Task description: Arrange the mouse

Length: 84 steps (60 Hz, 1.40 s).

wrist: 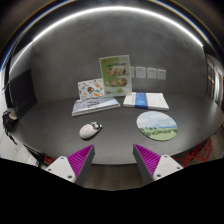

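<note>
1. The table (60,115) is the largest thing before you: a broad, dark, matte top with a curved near edge, running back to a grey wall. It looks smooth and hard, so I'd expect a small thing to slide on it if nudged.

2. At the back, an upright printed card (114,72) stands near the wall, with a booklet (94,100) lying flat ahead of it to the left and a pale folded sheet or packet (146,101) lying flat just beside that to the right. All look like paper or thin card, flat and rectangular; the print is too small to read.

3. The round mouse mat (157,125) lies flat to the right, ahead of your right finger. It is a thin disc with a green and pale landscape print, and nothing sits on it.

4. Your gripper (114,158) hangs low over the near edge with its fingers spread wide and nothing between them; the purple pads (80,157) face each other across an open gap.

5. The mouse (91,129) is the smallest piece: a rounded, pale shell with a darker patch on top, likely hard smooth plastic. It rests on the bare table just beyond your left finger, well apart from the mat.

6. You seem to be at the approach, with the grasp not yet made. I'd judge the next move calls for you to swing left, bring the mouse between the fingers, close across its sides, then carry it right onto the mat. Mind the curved shell slipping out.
</note>
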Tool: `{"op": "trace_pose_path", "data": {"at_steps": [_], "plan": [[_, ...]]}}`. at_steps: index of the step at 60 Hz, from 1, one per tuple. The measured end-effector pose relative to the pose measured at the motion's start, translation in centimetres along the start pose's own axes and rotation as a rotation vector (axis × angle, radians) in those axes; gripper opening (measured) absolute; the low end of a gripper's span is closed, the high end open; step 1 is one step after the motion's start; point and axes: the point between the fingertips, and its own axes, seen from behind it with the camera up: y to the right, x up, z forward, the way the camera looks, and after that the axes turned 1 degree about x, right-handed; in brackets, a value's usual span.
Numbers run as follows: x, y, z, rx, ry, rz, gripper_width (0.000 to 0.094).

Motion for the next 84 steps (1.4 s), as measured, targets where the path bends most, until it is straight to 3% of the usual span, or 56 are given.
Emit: {"op": "trace_pose_path", "data": {"at_steps": [11,27,39,56,57,61,64,65,68,73,79,84], "plan": [[-2.0,-0.2,1.5,0.115,-0.037,-0.093,0.0825],[-5.1,-8.5,8.4,0.298,-0.092,-0.17,0.0818],[-2.4,-11.0,14.3,0.217,-0.076,-0.188,0.0817],[1.3,-11.8,20.7,0.015,-0.095,-0.056,0.0839],[1.4,-11.9,20.9,0.012,-0.094,-0.053,0.0831],[1.4,-12.0,21.4,0.002,-0.091,-0.054,0.0543],[1.5,-11.9,21.5,-0.018,-0.105,-0.046,0.0557],[1.4,-11.9,21.4,-0.023,-0.11,-0.046,0.0495],[1.6,-12.2,21.4,-0.033,-0.12,-0.06,0.0461],[1.7,-14.0,20.5,0.027,-0.123,-0.091,0.0442],[5.6,-15.1,17.6,0.079,-0.051,-0.094,0.0446],[10.8,-12.8,14.6,0.076,0.068,-0.106,0.0445]]}}
